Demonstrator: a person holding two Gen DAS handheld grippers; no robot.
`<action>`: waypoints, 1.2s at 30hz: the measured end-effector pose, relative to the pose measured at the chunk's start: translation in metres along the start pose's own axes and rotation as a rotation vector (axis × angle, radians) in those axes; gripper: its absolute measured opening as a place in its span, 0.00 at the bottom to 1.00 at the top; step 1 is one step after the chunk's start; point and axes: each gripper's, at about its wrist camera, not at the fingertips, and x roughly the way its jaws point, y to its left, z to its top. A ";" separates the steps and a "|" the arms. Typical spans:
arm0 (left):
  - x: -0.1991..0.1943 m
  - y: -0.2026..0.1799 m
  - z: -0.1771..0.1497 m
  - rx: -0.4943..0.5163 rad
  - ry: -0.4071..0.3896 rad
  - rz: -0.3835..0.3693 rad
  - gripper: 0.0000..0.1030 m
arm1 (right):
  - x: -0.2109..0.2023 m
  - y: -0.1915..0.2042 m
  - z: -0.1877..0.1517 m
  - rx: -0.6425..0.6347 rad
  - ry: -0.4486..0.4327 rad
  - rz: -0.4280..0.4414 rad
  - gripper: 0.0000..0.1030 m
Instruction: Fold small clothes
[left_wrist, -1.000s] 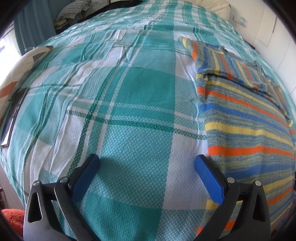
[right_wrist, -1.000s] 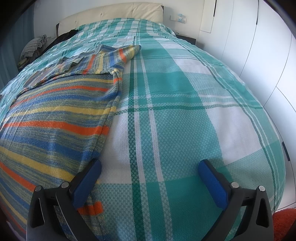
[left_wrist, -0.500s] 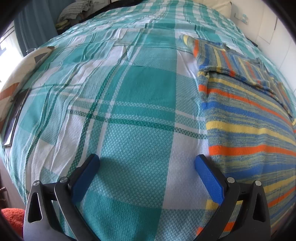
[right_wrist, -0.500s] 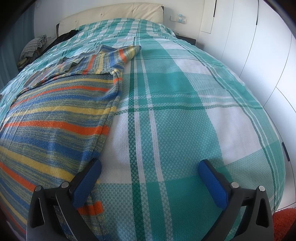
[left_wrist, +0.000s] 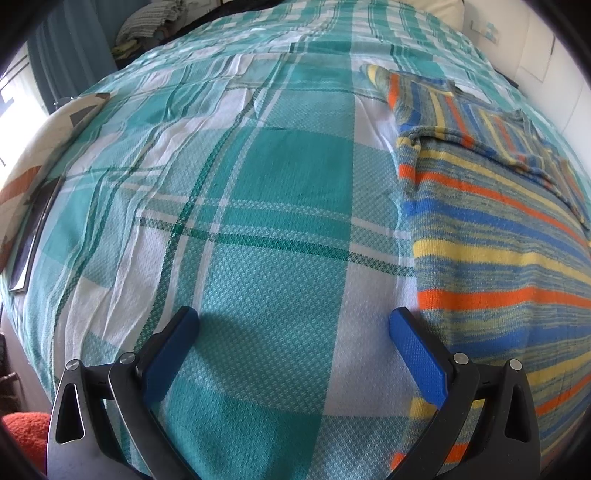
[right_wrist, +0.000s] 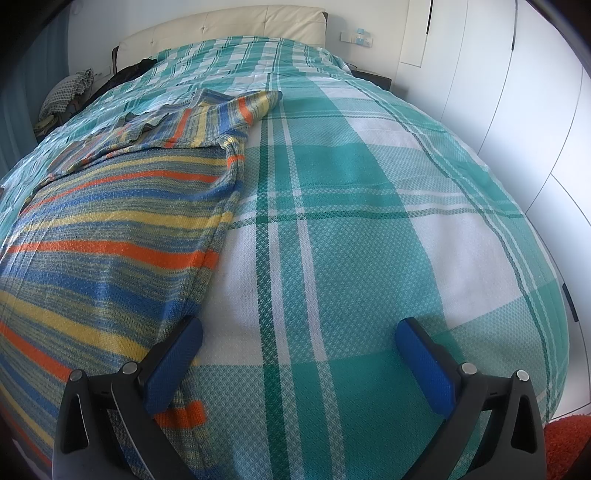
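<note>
Left tool (left_wrist: 293, 326): jaws stood wide apart and empty, low over the bed cover (left_wrist: 273, 177), with the striped sweater (left_wrist: 491, 258) just off its right finger.
Right tool (right_wrist: 299, 334): jaws were likewise wide and empty; its left finger lay over the sweater's (right_wrist: 110, 240) side edge near the hem, though contact could not be told.
Sweater: it lay spread flat between the two tools, hem nearest them, with each sleeve already turned in across the chest at the far end.
Change: over the last second almost nothing shifted; the left tool's view had crept a little so the sweater's edge sat slightly farther to its right, while the right tool's view was unchanged.
Meaning: both tools seemed paused, flanking the hem corners, not yet gripping.
Next: each tool would probably need to close on its own hem corner, so the body could be lifted away from them toward the collar.
Risk: a pinch could catch the cover along with the loose knit.
</note>
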 end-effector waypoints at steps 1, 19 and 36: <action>0.000 0.000 0.000 0.001 0.000 0.002 1.00 | 0.000 0.000 0.000 0.000 -0.001 0.000 1.00; 0.000 -0.002 -0.002 0.013 -0.015 0.010 1.00 | 0.000 0.001 0.000 -0.004 -0.001 -0.002 1.00; -0.001 -0.004 -0.003 0.017 -0.020 0.014 1.00 | -0.001 0.002 0.000 -0.008 -0.003 -0.006 1.00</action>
